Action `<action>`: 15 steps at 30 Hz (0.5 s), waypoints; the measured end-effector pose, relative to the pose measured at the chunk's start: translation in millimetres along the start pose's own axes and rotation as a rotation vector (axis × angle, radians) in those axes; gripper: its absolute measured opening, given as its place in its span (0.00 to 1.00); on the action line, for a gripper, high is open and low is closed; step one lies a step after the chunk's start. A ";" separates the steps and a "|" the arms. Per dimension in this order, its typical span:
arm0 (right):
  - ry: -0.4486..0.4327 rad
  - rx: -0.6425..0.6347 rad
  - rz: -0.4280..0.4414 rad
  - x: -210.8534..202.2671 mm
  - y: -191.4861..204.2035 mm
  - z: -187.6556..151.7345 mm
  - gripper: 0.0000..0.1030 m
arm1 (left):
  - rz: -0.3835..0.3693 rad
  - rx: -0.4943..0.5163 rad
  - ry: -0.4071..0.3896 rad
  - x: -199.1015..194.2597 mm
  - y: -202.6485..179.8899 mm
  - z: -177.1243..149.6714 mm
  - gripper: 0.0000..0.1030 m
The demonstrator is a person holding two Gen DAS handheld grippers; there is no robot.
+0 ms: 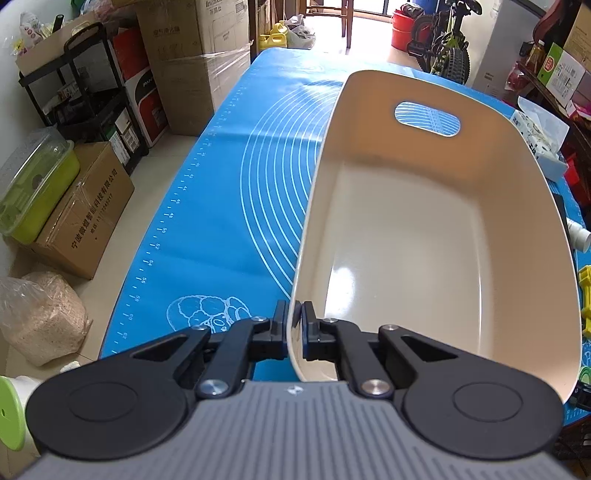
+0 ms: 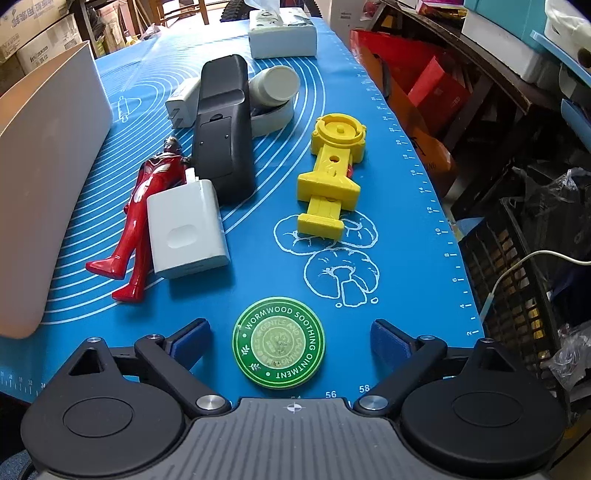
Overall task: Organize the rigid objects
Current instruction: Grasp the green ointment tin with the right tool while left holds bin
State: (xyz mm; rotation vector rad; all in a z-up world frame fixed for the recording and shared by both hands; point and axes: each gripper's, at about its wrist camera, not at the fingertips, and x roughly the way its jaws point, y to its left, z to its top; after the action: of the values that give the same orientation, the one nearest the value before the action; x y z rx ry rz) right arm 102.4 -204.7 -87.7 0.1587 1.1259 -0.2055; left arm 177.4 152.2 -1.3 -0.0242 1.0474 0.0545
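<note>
My left gripper [image 1: 294, 321] is shut on the near rim of a cream plastic bin [image 1: 424, 229], which is empty inside; its outer wall shows at the left of the right wrist view [image 2: 48, 177]. My right gripper [image 2: 291, 343] is open, its fingers either side of a round green ointment tin [image 2: 279, 342] lying flat on the blue mat [image 2: 399, 236]. Beyond it lie a yellow toy [image 2: 332, 177], a white power bank [image 2: 186, 229], a red figure [image 2: 142, 210], a black remote [image 2: 223, 125], a white charger [image 2: 181, 103] and a white bottle [image 2: 275, 86].
A tissue box [image 2: 282, 35] stands at the mat's far end. The mat's right edge drops to crates and boxes [image 2: 517, 258]. Cardboard boxes [image 1: 85, 210] and a shelf cart [image 1: 92, 96] stand on the floor left of the table.
</note>
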 end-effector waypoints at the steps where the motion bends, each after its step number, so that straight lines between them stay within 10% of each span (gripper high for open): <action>1: 0.001 -0.002 -0.002 -0.2 -0.5 0.6 0.88 | -0.003 -0.004 0.001 -0.2 0.2 0.2 0.08; 15: -0.034 -0.037 0.010 -8.0 -0.8 -2.3 0.62 | -0.011 -0.025 0.002 2.4 1.1 -0.6 0.08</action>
State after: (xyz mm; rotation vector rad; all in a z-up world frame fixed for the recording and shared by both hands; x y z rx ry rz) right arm 96.8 -204.3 -81.5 0.1272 1.0946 -0.1778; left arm 178.0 153.4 -3.6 -0.0522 1.0482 0.0577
